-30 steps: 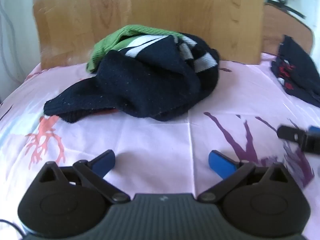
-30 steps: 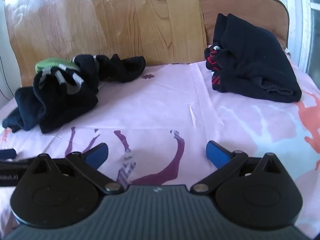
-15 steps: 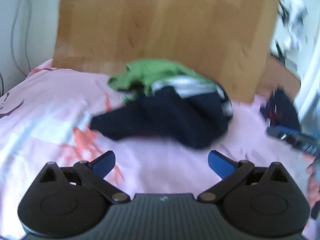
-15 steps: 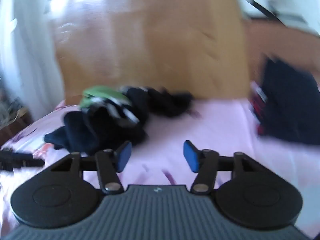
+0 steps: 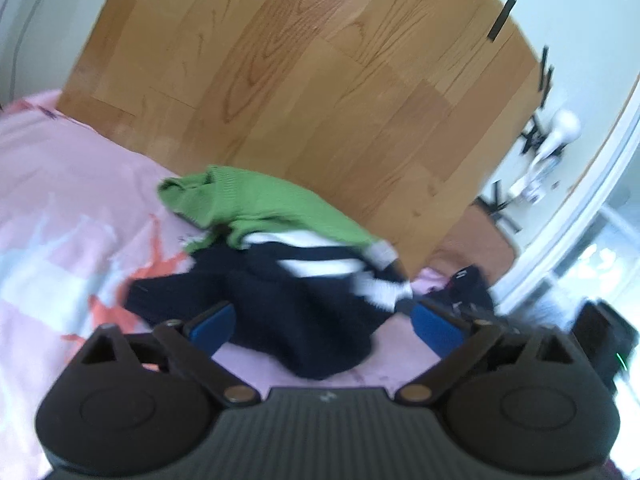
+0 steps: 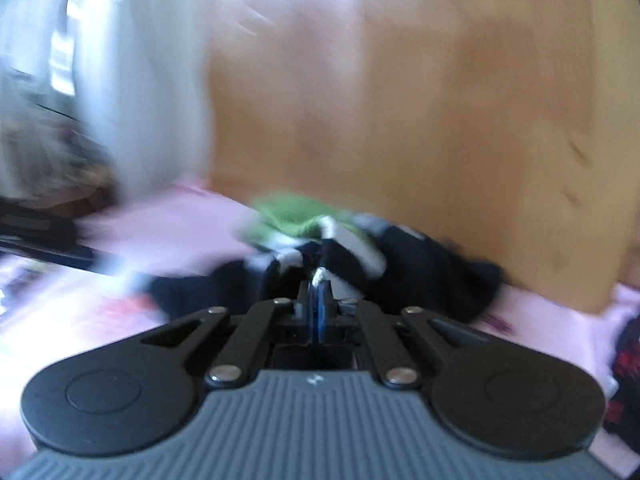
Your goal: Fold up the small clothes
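Note:
A heap of small clothes lies on the pink bedsheet (image 5: 60,200) against a wooden board. A green knit (image 5: 260,200) lies on top, over a navy sweater with white stripes (image 5: 288,308). My left gripper (image 5: 324,326) is open and tilted, hovering short of the heap with nothing between its blue pads (image 5: 212,322). My right gripper (image 6: 317,300) is shut, its pads together and its tips right up against the striped part of the sweater (image 6: 344,260). Blur hides whether any cloth is pinched.
A folded dark garment with red marks (image 5: 468,284) lies to the right, also in the right wrist view (image 6: 628,360). The wooden board (image 5: 320,80) stands behind the heap. A black device (image 5: 600,340) shows at the left wrist view's right edge.
My right gripper went from wide open to shut while swinging left up to the heap. My left gripper rose, rolled and drew nearer the heap, staying open.

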The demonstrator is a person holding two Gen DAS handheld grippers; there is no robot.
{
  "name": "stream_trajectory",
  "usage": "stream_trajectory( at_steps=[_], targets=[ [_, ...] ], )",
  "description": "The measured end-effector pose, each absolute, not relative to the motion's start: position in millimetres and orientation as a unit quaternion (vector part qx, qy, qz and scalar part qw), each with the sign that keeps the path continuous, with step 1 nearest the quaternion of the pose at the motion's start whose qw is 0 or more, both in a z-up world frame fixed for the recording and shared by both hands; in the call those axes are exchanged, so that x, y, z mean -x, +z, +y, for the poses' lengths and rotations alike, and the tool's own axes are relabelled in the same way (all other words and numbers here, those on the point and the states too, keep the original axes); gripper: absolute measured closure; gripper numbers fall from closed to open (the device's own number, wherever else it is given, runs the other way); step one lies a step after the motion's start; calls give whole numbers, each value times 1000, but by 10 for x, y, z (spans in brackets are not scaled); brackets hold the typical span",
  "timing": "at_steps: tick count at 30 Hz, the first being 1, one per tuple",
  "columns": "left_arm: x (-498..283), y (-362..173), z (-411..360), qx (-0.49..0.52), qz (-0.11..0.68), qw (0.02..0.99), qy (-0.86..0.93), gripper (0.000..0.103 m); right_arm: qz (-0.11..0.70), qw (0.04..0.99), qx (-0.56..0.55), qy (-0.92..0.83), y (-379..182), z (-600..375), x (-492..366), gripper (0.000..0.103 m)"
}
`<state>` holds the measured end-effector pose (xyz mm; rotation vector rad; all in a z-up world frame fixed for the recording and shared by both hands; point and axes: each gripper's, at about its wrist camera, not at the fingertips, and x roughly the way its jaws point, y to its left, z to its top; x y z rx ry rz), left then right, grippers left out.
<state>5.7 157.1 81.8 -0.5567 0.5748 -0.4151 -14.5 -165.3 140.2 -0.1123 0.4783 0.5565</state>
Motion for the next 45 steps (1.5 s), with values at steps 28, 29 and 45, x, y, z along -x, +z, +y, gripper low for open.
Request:
stream_trajectory(
  at_steps=[28,29,45],
  targets=[
    [-457,460,1646,332,340,866,-154,83,418,877,33,234,1349,-707,-1291,39],
    [-395,453,1715,335,334,868,-152,92,436,865,34,244,1269,-640,-1425,39],
    [-337,416,1934,327,325,880,-116,94,358,895,40,264,1493,-562,-1069,90]
  ],
)
